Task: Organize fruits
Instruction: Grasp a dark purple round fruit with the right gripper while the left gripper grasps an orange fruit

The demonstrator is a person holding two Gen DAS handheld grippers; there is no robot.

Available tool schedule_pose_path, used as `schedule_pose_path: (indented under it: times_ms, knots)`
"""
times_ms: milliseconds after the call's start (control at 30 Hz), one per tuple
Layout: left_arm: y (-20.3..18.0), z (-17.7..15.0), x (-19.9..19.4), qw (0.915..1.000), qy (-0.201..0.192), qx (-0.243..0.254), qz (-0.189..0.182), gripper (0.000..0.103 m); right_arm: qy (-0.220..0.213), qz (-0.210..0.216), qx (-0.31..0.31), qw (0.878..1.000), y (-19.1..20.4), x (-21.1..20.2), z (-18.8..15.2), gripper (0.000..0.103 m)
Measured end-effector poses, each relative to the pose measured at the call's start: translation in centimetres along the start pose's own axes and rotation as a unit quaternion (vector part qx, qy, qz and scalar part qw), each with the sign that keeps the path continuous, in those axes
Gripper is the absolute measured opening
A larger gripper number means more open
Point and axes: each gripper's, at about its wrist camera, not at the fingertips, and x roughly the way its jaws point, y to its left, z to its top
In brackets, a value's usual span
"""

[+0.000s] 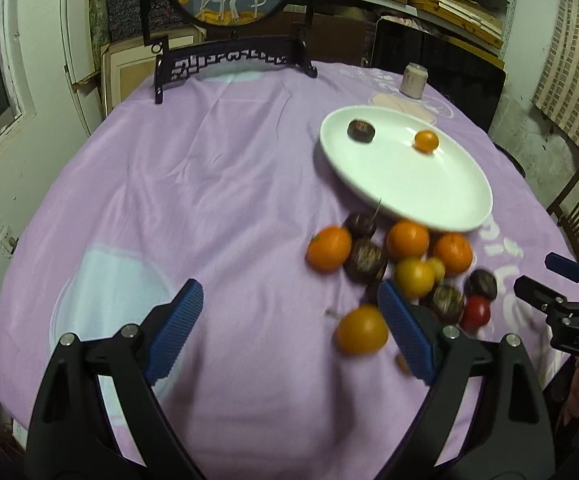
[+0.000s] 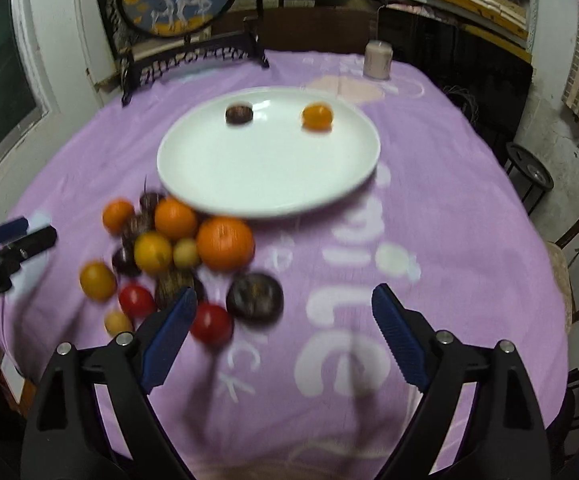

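**Two fruits plated, pile waiting at plate's near edge**

We see the table (image 2: 429,168) under a purple cloth, with the white plate (image 2: 217,176) toward its far side. On the plate: one dark fruit (image 2: 239,114) and one small orange (image 2: 317,117), well apart, both near the far rim.

The fruit pile (image 2: 177,248) sits on the cloth, just beside the plate's near rim: oranges, yellow ones, dark ones, red tomatoes (image 2: 211,323). Several touch each other.

Both tools hover empty, tongs spread wide: left gripper (image 1: 289,328), right gripper (image 2: 285,332).

Handling, our read: light, round, smooth-skinned, so they roll and slip. Oranges look firm; tomatoes likely soft, so squeeze gently. Grab across the widest part, pads on opposite sides. Outliers first, such as the yellow-orange fruit (image 1: 361,330) near the left gripper, so neighbours don't scatter.
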Motion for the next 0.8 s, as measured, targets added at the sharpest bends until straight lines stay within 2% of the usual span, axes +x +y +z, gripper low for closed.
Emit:
schedule_pose_path:
  times_ms: [133, 233, 300, 367, 433, 533, 800]
  knots:
    - [0.8, -1.6, -0.3, 0.9999, 0.013, 0.002, 0.004, 0.091, 0.015, -0.022, -0.024, 0.999, -0.1, 0.4, -2.1, 0.089]
    - [1.1, -2.3, -0.1, 0.9997, 0.021, 0.001, 0.011, 0.091, 0.028, -0.022, -0.019, 0.999, -0.9, 1.8, -2.7, 0.087]
    - [1.3, -2.6, 0.2, 0.9995, 0.029, -0.005, 0.011, 0.091, 0.036, -0.011, -0.019, 0.999, -1.0, 2.9, -2.6, 0.075]
    - [1.2, -2.6, 0.2, 0.9994, 0.032, -0.006, 0.01, 0.091, 0.05, 0.008, -0.028, 0.998, -0.5, 4.5, -2.3, 0.068]
    - [1.0, -2.7, 0.0, 0.9995, 0.03, -0.002, 0.012, 0.091, 0.036, 0.018, -0.042, 0.998, 0.3, 4.8, -1.7, 0.061]
    - [0.7, -2.8, -0.2, 0.9994, 0.029, 0.003, 0.017, 0.091, 0.026, 0.035, -0.051, 0.998, 1.1, 5.4, -1.0, 0.034]
    - [-0.6, -3.2, 0.1, 0.9989, 0.039, 0.024, 0.011, 0.091, 0.032, 0.039, -0.061, 0.997, 0.9, 6.0, 0.0, 0.036]
